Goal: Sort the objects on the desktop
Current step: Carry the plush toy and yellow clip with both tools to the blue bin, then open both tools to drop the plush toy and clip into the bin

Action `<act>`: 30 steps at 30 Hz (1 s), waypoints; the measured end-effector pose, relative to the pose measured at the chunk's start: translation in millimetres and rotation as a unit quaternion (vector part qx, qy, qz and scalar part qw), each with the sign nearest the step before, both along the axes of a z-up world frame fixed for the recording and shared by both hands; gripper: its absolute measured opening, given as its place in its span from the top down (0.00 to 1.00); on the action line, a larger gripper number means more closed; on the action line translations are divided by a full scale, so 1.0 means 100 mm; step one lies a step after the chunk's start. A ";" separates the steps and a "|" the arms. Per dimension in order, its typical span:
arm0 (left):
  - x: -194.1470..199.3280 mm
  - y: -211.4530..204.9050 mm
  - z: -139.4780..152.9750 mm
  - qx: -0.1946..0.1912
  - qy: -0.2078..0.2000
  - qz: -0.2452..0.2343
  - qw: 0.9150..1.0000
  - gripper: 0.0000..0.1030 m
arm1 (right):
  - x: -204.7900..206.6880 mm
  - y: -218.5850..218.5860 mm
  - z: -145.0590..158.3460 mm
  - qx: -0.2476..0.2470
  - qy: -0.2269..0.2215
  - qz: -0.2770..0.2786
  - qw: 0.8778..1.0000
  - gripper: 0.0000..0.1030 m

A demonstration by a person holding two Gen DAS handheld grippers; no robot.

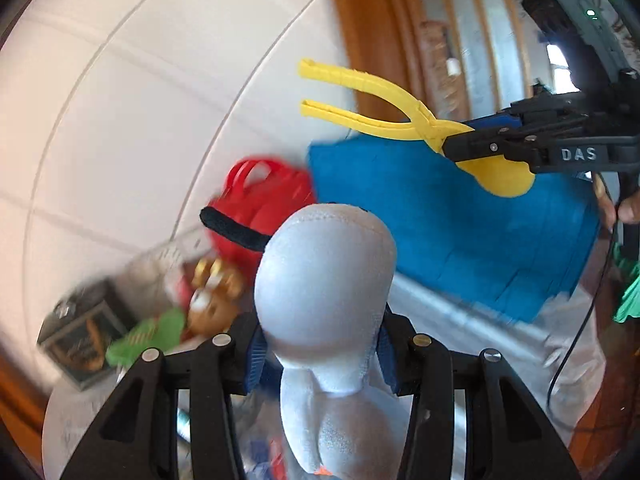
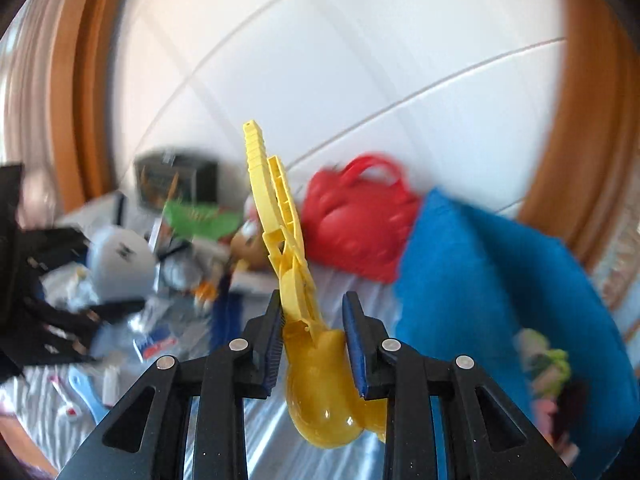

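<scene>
My left gripper (image 1: pixel 322 356) is shut on a grey plush toy (image 1: pixel 326 280) and holds it up above the table. My right gripper (image 2: pixel 314 340) is shut on a yellow plastic snowball-maker clip (image 2: pixel 294 280), its handles pointing up and away. The right gripper with the yellow clip (image 1: pixel 384 116) also shows in the left wrist view, above a blue felt bag (image 1: pixel 452 232). The blue bag (image 2: pixel 500 300) stands open at the right in the right wrist view, with several small things inside.
A red toy handbag (image 2: pixel 360 224) stands by the white tiled wall, left of the blue bag. A dark box (image 1: pixel 80 332), a green toy (image 1: pixel 148 336) and a brown plush (image 1: pixel 212 300) lie at the left. Small loose items (image 2: pixel 80 396) litter the striped cloth.
</scene>
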State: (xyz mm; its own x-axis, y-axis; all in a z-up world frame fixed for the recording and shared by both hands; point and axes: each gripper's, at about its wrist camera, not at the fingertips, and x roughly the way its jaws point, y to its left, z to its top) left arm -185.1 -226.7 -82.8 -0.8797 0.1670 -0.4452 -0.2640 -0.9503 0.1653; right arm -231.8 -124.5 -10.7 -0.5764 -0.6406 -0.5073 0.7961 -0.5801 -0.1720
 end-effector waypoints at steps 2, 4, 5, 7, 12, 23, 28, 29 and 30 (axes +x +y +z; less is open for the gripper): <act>-0.08 0.36 0.27 0.012 0.017 -0.028 0.999 0.56 | 0.04 0.31 0.22 -0.030 0.015 -0.017 0.999 0.73; -0.16 0.71 0.47 0.010 0.035 -0.054 0.998 0.56 | 0.04 0.66 0.47 -0.055 0.034 -0.039 0.997 0.73; -0.21 0.92 0.57 0.006 0.045 -0.066 0.997 0.56 | 0.01 0.82 0.57 -0.062 0.043 -0.051 0.996 0.73; -0.36 1.33 0.75 0.006 0.056 -0.089 0.994 0.56 | -0.13 1.15 0.72 -0.074 0.052 -0.076 0.993 0.73; -0.82 2.27 1.05 0.022 0.062 -0.123 0.990 0.56 | -0.65 1.78 0.91 -0.080 0.062 -0.123 0.987 0.73; -1.53 2.94 1.29 0.025 0.046 -0.047 0.998 0.18 | -1.67 2.46 1.02 -0.120 0.048 -0.195 0.972 0.20; -1.56 2.82 1.30 0.044 0.042 -0.003 0.998 0.18 | -1.70 2.67 1.03 -0.149 0.045 -0.190 0.969 0.19; -1.54 2.76 1.28 0.045 0.045 0.010 0.998 0.18 | -1.68 2.71 1.03 -0.161 0.042 -0.190 0.968 0.19; -1.56 2.74 1.27 0.044 0.044 0.014 0.998 0.18 | -1.67 2.75 1.02 -0.172 0.037 -0.188 0.966 0.18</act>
State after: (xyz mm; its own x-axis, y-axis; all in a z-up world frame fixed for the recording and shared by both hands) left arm -341.3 47.6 44.0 -0.9199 0.1766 -0.3502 -0.2251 -0.9689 0.1027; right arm -398.8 150.8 90.9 -0.8275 -0.5027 -0.2501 0.5116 -0.8586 0.0331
